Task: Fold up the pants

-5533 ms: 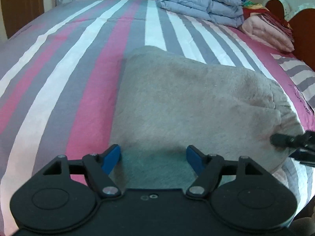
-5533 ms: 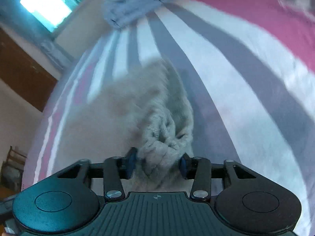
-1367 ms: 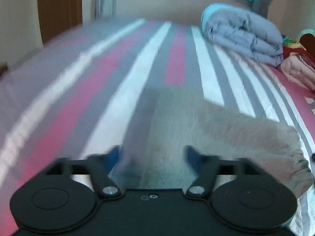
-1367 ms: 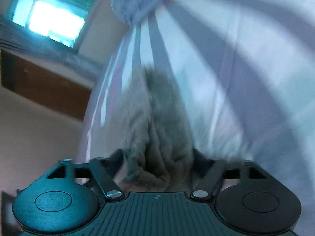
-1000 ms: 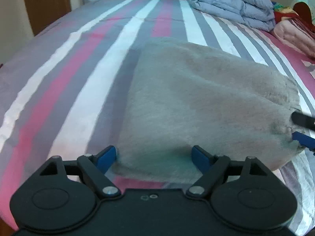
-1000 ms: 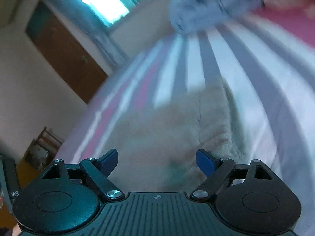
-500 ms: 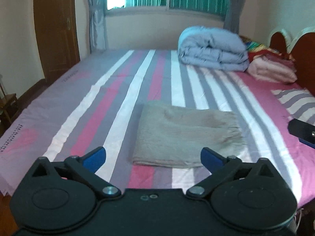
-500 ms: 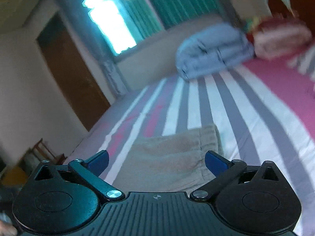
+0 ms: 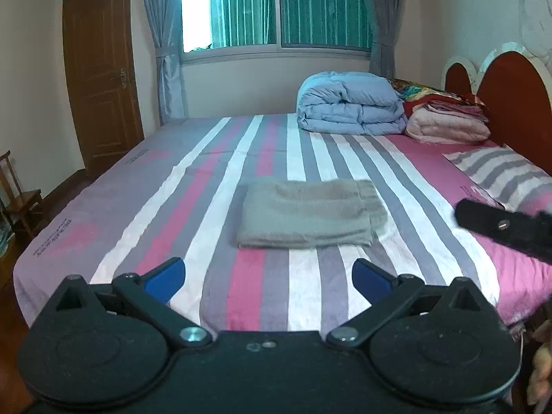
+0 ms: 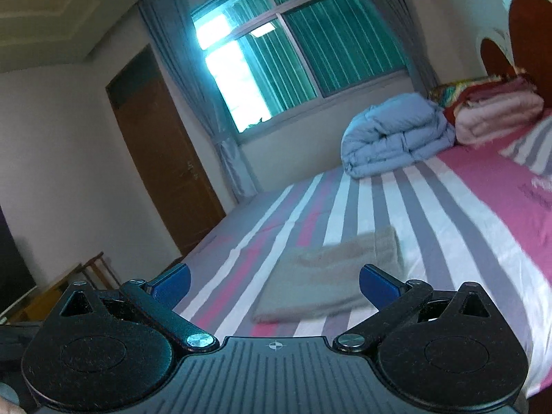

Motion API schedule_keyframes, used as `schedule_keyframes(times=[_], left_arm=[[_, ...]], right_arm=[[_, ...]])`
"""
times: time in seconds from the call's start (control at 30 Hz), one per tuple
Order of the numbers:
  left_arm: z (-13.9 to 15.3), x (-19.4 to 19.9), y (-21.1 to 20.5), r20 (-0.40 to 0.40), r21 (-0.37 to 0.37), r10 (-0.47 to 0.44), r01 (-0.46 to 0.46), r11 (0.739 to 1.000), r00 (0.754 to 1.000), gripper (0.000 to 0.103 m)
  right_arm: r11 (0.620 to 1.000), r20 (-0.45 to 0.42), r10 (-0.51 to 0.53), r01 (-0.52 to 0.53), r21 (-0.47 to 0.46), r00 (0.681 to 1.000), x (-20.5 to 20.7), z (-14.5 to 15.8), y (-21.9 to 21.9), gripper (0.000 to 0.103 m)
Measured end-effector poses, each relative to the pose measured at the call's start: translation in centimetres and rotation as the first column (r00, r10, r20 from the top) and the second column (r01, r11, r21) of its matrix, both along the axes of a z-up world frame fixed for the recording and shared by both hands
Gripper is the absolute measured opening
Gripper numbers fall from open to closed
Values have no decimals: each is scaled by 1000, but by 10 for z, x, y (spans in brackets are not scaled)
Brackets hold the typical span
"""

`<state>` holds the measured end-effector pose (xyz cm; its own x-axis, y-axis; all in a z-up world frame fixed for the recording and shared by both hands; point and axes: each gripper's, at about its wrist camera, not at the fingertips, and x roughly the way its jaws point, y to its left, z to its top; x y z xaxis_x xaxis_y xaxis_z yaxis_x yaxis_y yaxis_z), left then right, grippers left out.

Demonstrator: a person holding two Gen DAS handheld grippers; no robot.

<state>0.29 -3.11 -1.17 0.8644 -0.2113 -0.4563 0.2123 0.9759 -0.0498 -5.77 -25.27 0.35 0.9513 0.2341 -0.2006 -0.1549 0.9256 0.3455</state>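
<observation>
The grey pants lie folded into a neat rectangle in the middle of the striped bed. They also show in the right wrist view. My left gripper is open and empty, held back over the near edge of the bed, well short of the pants. My right gripper is open and empty, also pulled back from the pants and tilted up. Part of its black body shows at the right of the left wrist view.
A folded blue duvet and a stack of pink blankets lie at the far end of the bed by the red headboard. A striped pillow lies at right. A wooden door and chair stand left.
Both grippers let go of the pants, opened wide and drew back from the bed. The pants now lie folded and still.
</observation>
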Motion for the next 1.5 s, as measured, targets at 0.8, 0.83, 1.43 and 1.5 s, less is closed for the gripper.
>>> schedule_keyframes(times=[0.8,0.83,1.43,1.5], left_arm=[[-31,5,-16,-2,26,-2,2,1000,1000,97],[-33,6,-15,-9,23,-4,4,1000,1000,97],[-38,4,-12,-1,13,6,-6,1000,1000,97],[-38,5,-10,-5,7,8,-8,1000,1000,97]], right_arm=[[904,132,-240,271,-330,962,-2,-58,43,103],[906,128,-239,268,-329,963,0,-60,43,103],[902,112,-241,265,-340,964,6,-62,39,103],[902,112,-236,260,-343,965,6,-62,40,103]])
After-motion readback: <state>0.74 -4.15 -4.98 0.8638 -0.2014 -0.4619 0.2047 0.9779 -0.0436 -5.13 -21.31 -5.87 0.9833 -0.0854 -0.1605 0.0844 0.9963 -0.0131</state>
